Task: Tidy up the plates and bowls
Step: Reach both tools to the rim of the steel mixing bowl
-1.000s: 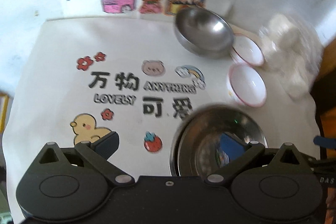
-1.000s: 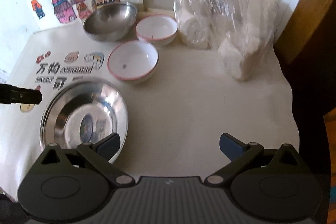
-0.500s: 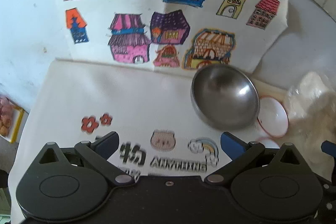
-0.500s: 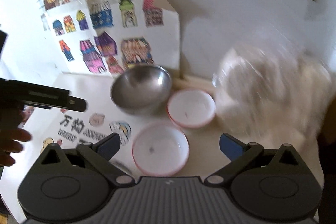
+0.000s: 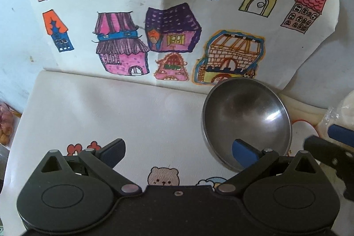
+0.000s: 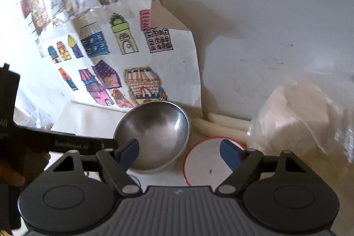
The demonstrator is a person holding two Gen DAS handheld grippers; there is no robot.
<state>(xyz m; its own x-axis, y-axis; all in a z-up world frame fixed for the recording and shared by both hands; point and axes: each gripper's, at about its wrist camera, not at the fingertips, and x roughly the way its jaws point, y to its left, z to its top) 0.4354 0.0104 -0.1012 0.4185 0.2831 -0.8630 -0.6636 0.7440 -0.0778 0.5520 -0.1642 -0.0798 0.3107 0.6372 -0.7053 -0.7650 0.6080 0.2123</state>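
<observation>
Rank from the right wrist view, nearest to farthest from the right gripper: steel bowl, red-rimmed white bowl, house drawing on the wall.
From the right gripper, jaws just been closing, nothing between them:
1. Red-rimmed white bowl, just ahead, slightly right, partly behind the right finger.
2. Steel bowl, ahead-left, beside the white bowl.
3. House drawing, up on the wall behind the steel bowl.

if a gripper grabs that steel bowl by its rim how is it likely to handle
The steel bowl looks thin-walled, so probably light and stiff. Its polished, glinting surface suggests the rim could slip between pads. The rounded underside may let it rock or tip if pushed.
</observation>
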